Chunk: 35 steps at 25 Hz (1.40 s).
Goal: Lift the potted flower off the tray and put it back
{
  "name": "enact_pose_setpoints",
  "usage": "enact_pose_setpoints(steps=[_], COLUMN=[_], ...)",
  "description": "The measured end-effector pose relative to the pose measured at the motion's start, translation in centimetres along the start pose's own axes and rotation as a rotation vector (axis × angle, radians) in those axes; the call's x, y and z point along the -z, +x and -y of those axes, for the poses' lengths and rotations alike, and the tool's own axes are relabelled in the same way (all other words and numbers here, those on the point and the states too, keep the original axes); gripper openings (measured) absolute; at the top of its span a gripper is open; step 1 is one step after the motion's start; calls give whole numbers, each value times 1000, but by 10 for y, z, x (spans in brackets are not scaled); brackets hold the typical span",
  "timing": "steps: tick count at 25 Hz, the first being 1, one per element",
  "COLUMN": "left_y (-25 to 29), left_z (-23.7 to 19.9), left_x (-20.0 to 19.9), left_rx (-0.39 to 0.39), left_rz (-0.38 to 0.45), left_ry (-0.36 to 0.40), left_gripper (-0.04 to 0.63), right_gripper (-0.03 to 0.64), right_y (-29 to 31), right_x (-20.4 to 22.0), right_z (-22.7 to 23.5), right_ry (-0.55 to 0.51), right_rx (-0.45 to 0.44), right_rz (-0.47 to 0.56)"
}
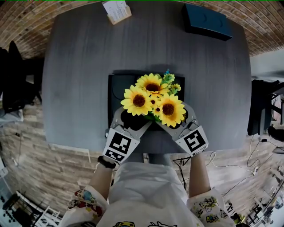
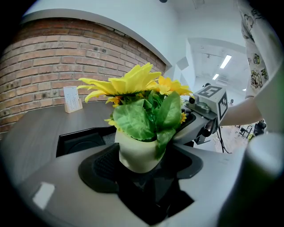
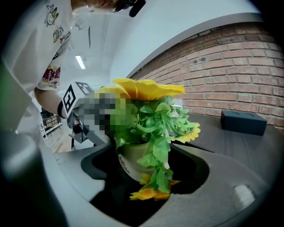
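Two grippers tilt down toward the potted flower [image 1: 153,99], the left gripper [image 1: 133,119] from 7 o'clock and the right gripper [image 1: 176,117] from 5 o'clock, each with fingers spread wide and clasped on its cream pot at the 6 o'clock side of the black tray [image 1: 116,82] on the tabletop [image 1: 80,66].

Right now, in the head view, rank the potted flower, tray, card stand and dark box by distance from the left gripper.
1. potted flower: between the left gripper's jaws.
2. tray: under and just beyond the flower.
3. card stand: table's far edge, left.
4. dark box: far edge, right corner.
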<state>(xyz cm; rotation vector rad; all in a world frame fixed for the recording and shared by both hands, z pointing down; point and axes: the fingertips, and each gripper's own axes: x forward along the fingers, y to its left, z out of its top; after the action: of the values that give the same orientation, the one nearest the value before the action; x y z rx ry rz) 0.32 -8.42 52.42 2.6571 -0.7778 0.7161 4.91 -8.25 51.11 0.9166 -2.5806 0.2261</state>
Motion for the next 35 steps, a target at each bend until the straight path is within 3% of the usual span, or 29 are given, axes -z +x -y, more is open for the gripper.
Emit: enact_pose_setpoints(steps=[23, 35], left_y=[3, -5], left_z=[-5, -2], left_x=[5, 2], left_rx=[16, 19], left_rz=[-4, -20], left_ry=[12, 27], left_gripper=[334, 384], right_gripper=[348, 402], right_y=[8, -6], right_x=[7, 1], right_z=[1, 7], right_ry=[37, 66], right_rx=[38, 84], right_rz=[-44, -46])
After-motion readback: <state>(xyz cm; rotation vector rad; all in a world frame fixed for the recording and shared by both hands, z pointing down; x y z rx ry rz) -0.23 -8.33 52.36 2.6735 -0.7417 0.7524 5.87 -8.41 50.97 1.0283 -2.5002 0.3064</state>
